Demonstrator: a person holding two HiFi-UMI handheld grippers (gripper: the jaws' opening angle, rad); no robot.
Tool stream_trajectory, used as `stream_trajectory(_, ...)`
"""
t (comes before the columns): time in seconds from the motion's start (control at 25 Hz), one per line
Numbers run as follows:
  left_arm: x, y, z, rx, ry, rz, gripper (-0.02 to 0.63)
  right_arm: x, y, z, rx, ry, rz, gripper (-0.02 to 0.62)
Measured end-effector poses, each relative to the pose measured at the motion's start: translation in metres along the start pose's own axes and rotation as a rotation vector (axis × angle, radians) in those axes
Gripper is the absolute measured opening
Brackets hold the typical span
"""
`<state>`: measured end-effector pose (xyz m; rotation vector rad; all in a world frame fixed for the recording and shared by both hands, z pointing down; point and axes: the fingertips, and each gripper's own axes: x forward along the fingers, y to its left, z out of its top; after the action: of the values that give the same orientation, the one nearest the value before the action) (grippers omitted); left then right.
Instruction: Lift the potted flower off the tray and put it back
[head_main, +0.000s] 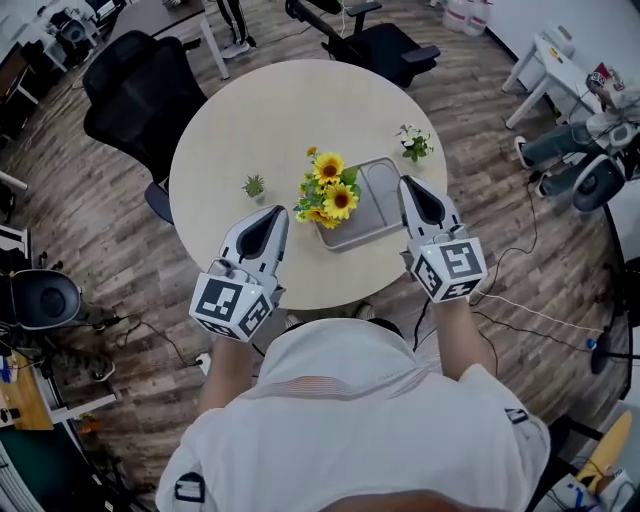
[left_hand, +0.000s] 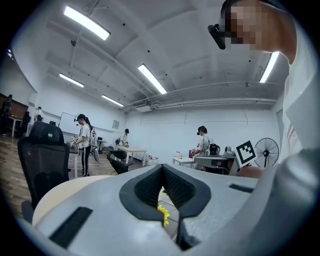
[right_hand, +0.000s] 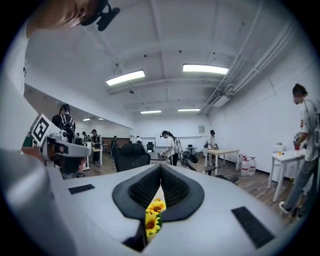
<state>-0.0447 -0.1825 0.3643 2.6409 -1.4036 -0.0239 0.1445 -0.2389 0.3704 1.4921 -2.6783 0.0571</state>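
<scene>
A round tabletop (head_main: 250, 120) stands on a wood-plank floor, with one black office chair (head_main: 140, 95) at its far left rim and a second (head_main: 375, 45) beyond the far edge. The wide pale far half of the top is bare. One grey tray (head_main: 378, 190) lies towards the near edge. The potted flower (head_main: 330, 188), a single bunch of yellow sunflowers, stands at the tray's left end, its pot hidden under the blooms. The left gripper (head_main: 277, 213) hangs just left of the blooms and the right gripper (head_main: 409, 184) over the tray's right rim, so the flower sits between the two, touched by neither. Both pairs of jaws are pressed together and empty; each gripper view shows blooms only beyond the closed tips. Two small green plants (head_main: 254, 186) (head_main: 413, 143) stand apart from the tray, one on each side.
</scene>
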Motion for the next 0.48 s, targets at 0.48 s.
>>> stream_trajectory(0.48, 0.002, -0.004, 0.002, 0.023, -0.003, -0.006, 0.003, -0.008, 0.016, 0.013, 0.008, 0.0, 0.064, 0.0)
